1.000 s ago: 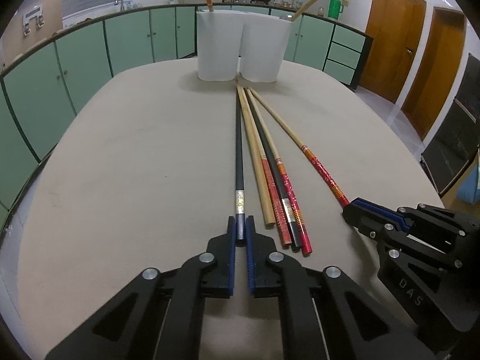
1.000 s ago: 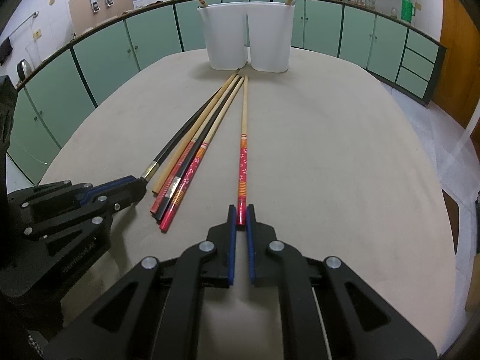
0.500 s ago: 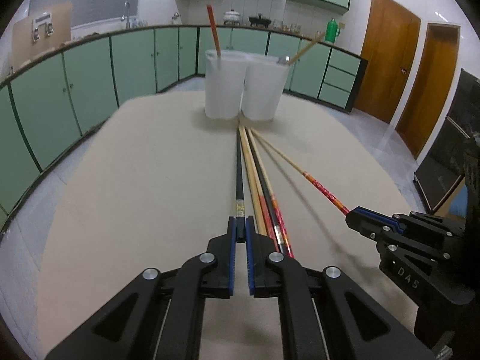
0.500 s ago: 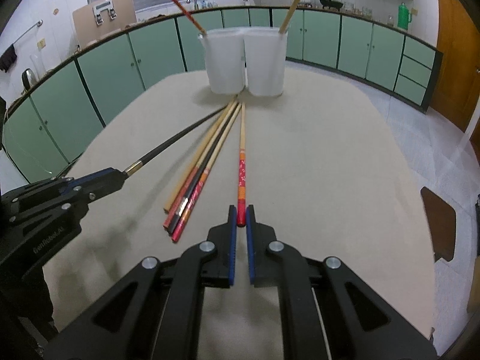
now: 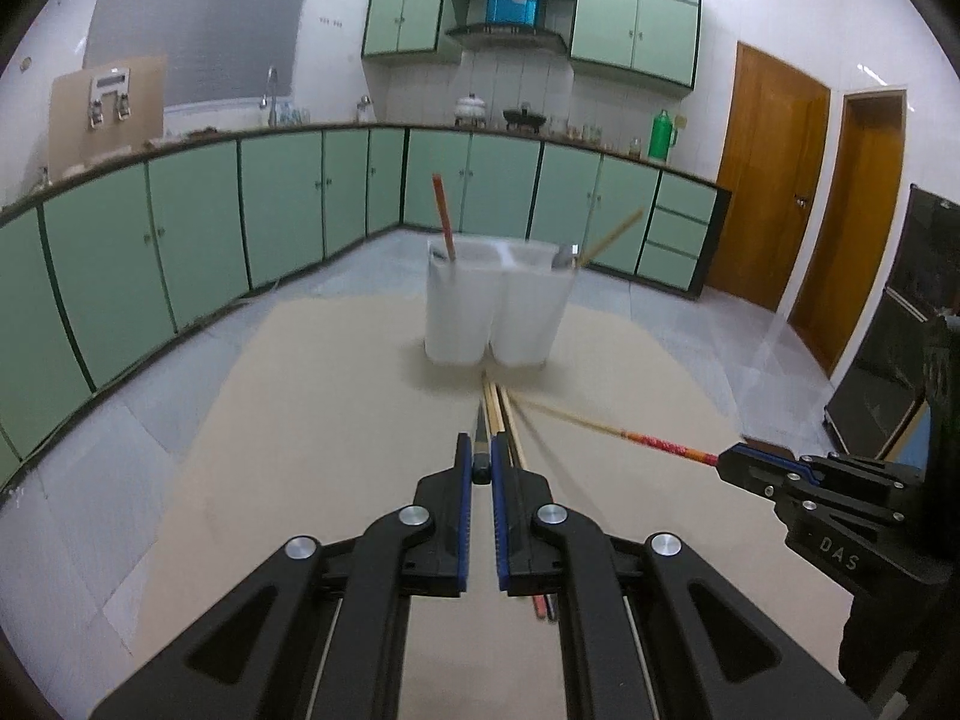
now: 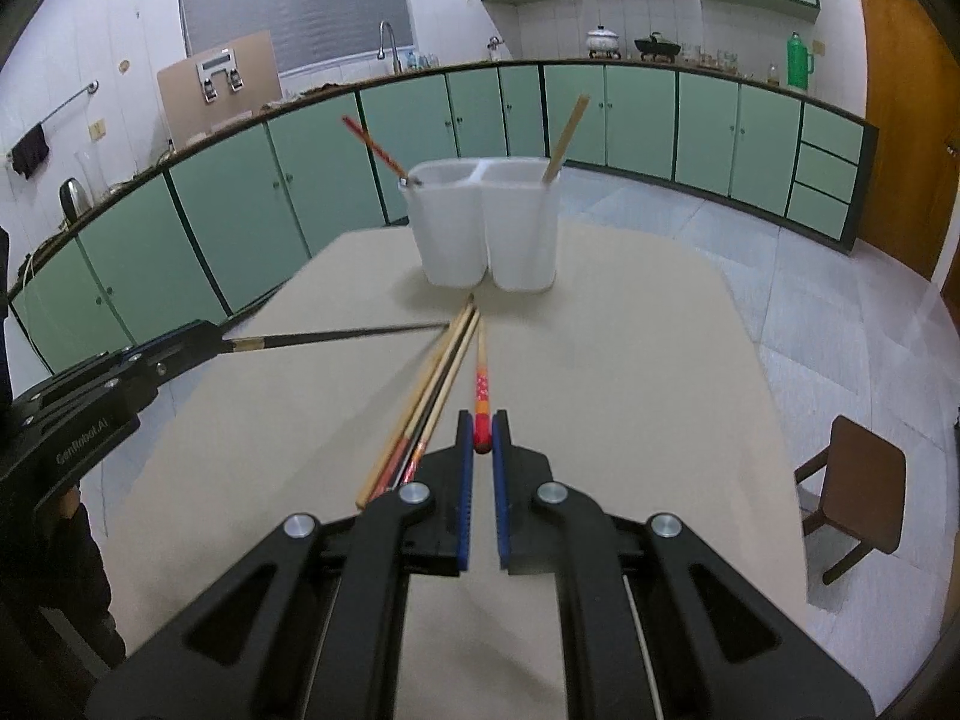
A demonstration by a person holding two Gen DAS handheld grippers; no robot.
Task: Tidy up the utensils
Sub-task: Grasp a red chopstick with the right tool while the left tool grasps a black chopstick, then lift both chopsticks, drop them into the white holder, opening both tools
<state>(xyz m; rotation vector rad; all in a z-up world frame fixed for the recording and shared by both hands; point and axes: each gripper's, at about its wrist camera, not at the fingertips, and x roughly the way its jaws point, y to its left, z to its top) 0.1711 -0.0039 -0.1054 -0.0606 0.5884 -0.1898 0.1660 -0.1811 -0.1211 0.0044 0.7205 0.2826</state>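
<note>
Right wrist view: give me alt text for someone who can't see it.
The right gripper is shut on the end of a red-patterned chopstick, pointing toward a white two-compartment holder on the beige table. At left, the left gripper holds a black chopstick; a few loose chopsticks lie between.

Each claw, the left claw [image 5: 482,468] and the right claw [image 6: 482,443], is matte black plastic with blue ribbed pads [image 5: 461,516] inside its fingers, round silver screws at the linkage joints, and white lettering on its side, "GenRobot.AI" and "DAS".
</note>
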